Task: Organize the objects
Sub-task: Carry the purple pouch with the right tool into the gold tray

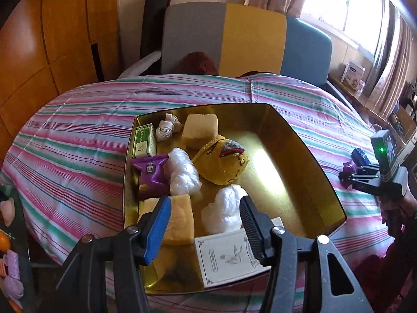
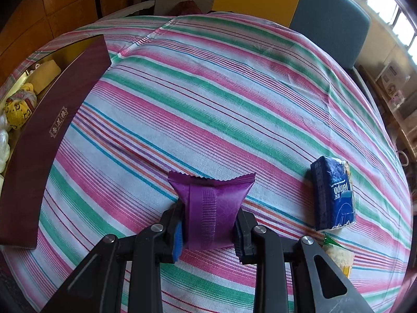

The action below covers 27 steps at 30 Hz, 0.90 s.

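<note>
A gold-lined box (image 1: pixel 299 140) sits on the striped tablecloth. It holds a purple snack packet (image 1: pixel 149 172), a green box (image 1: pixel 143 140), a yellow plush (image 1: pixel 224 159), sponges, white bags and a white card box (image 1: pixel 226 255). My left gripper (image 1: pixel 206 224) is open above the box's near end, over a white bag (image 1: pixel 226 208). My right gripper (image 2: pixel 208 229) is shut on a second purple snack packet (image 2: pixel 211 203) just above the cloth. The right gripper also shows in the left wrist view (image 1: pixel 365 174), to the right of the box.
The box's maroon outer wall (image 2: pixel 52 135) stands at the left in the right wrist view. A blue Tempo tissue pack (image 2: pixel 333 195) lies on the cloth to the right, with a yellow packet (image 2: pixel 341 258) near the edge. Chairs stand behind the table.
</note>
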### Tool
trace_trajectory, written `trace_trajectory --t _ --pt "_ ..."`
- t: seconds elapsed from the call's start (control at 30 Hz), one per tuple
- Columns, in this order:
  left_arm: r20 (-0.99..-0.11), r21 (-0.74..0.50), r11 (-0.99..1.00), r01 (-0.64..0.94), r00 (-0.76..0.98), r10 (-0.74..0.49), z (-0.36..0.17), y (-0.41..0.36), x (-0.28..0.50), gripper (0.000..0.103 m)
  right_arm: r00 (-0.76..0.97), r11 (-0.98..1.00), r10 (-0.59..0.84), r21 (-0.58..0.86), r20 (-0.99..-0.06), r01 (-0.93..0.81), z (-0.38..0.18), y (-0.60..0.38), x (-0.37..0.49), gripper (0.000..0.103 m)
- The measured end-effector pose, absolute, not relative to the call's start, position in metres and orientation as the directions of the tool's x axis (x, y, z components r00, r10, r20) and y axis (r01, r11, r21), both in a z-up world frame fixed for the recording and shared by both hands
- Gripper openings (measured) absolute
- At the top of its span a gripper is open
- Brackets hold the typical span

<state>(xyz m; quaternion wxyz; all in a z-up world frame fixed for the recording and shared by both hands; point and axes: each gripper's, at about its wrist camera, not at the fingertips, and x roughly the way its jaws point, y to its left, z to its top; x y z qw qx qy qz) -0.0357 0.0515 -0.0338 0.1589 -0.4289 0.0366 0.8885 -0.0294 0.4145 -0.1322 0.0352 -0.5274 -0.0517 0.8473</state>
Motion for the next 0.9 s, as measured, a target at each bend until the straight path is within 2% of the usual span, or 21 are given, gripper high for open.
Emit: trace_trajectory --t 0.2,0.9 --pt "-0.793 -0.127 -0.941 -0.314 -0.537 0.286 -0.040 0.051 -0.033 0.055 -0.446 -0.992 0.116 -0.126 -0.888 -0.005 -0.133 0.416 -0.030 0.030" --pt "-0.795 -0.118 -0.945 -0.305 -0.541 0.274 -0.044 0.039 -0.034 0.055 -0.462 -0.987 0.141 -0.158 -0.876 -0.002 -0.136 0.415 -0.033 0.030"
